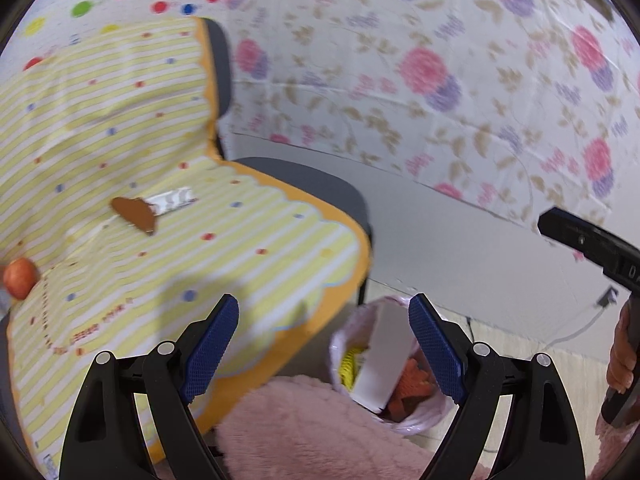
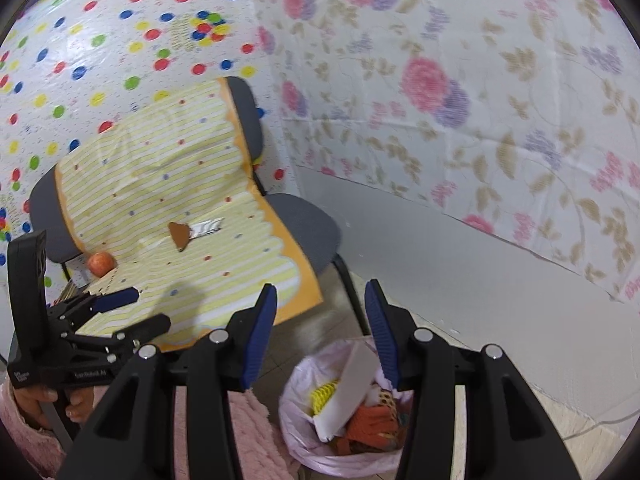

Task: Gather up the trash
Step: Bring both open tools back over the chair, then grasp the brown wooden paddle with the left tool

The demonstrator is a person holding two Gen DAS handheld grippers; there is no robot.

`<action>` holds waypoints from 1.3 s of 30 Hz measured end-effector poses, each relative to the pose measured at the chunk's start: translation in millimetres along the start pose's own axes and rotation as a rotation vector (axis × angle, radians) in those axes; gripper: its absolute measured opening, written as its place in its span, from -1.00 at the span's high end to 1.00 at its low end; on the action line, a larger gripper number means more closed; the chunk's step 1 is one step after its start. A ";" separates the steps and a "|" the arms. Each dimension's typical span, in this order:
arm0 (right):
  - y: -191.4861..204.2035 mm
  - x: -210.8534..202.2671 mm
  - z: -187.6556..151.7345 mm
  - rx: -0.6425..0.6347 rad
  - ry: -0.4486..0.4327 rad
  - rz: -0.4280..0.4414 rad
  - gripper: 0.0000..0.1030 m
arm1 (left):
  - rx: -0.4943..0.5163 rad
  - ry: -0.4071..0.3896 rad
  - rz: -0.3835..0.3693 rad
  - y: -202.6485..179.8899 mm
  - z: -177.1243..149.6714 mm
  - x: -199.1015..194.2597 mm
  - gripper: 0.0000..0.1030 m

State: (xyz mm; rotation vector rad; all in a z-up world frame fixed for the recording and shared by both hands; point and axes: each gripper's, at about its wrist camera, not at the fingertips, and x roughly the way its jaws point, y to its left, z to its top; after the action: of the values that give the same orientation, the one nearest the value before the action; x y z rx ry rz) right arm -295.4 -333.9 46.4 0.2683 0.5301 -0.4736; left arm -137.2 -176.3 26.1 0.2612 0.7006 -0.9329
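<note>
Trash already fills the bag (image 2: 344, 412) on the floor: white card, orange and yellow scraps. Left on the chair cloth (image 2: 160, 184): brown wrapper (image 2: 180, 234), orange (image 2: 100, 263). Left gripper (image 1: 324, 344) and right gripper (image 2: 320, 332) both spread, empty.

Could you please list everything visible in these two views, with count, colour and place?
Chair: one, grey, against the wall corner.
Cloth: one, yellow-striped with orange border, draped over the chair.
Brown scrap: one, brown, on the cloth, mid-seat.
Silver wrapper: one, silver-white, touching the scrap's right side.
Round fruit: one, orange, at the cloth's left edge.
Trash bag: one, pale pink, open on the floor right of the chair.
White card: one, white, sticking up inside the bag among yellow and orange litter.
Cable: one, white, along the floor by the wall.
Left gripper: black with blue pads, open, empty.
Right gripper: same, open, empty.
</note>
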 end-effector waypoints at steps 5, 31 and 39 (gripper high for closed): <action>22.4 21.1 12.0 -0.042 0.019 0.053 0.12 | -0.074 -0.023 0.084 41.0 -0.5 -14.3 -0.68; 125.5 175.1 58.8 -0.184 0.174 0.289 0.01 | -0.376 0.006 0.426 197.4 -14.1 -24.1 -0.70; 153.3 240.6 84.5 -0.240 0.174 0.282 0.01 | -0.363 0.023 0.426 210.2 24.6 31.5 -0.70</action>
State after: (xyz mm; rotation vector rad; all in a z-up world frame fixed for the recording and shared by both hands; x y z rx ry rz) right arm -1.0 -319.9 5.4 0.1503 0.7012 -0.1109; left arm 55.7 -86.0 5.9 0.0914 0.7830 -0.3884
